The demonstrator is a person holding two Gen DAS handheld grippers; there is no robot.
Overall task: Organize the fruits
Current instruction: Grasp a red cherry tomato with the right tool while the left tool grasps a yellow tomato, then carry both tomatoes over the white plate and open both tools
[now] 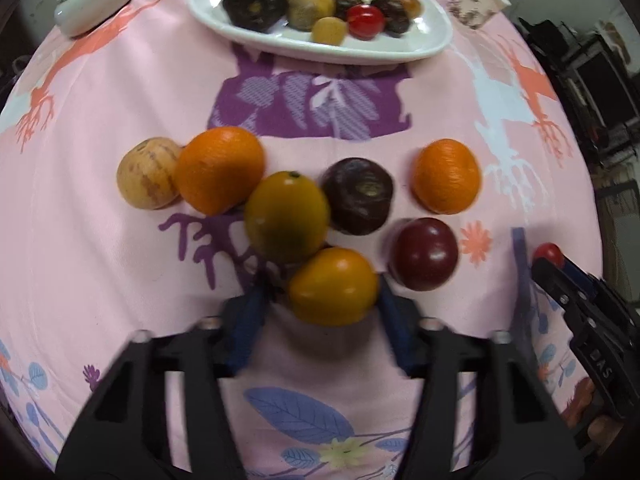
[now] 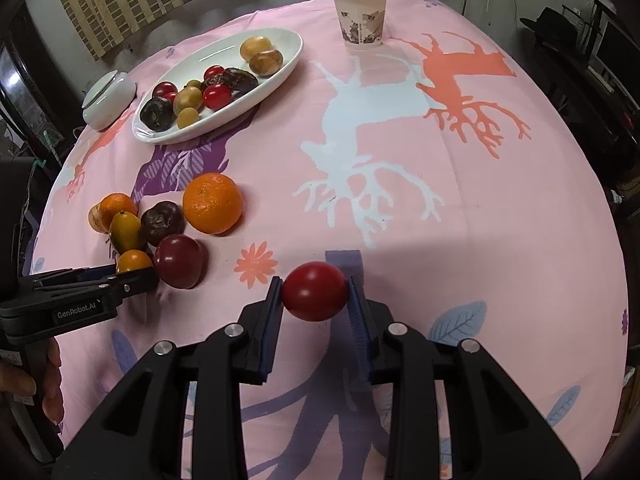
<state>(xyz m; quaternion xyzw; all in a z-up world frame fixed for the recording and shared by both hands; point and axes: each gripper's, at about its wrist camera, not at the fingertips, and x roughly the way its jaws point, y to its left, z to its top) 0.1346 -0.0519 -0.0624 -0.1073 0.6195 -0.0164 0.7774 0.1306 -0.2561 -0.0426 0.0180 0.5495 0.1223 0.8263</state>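
My left gripper is shut on a small orange-yellow fruit, at the near edge of a cluster of loose fruit on the pink cloth: two oranges, a tan fruit, a yellow-green fruit, a dark mangosteen and a dark red plum. My right gripper is shut on a red cherry tomato, held over the cloth right of the cluster. The white oval plate at the back holds several small fruits.
A paper cup stands at the far edge right of the plate. A white lidded bowl sits left of the plate. The round table is covered by a pink patterned cloth. My right gripper also shows in the left wrist view.
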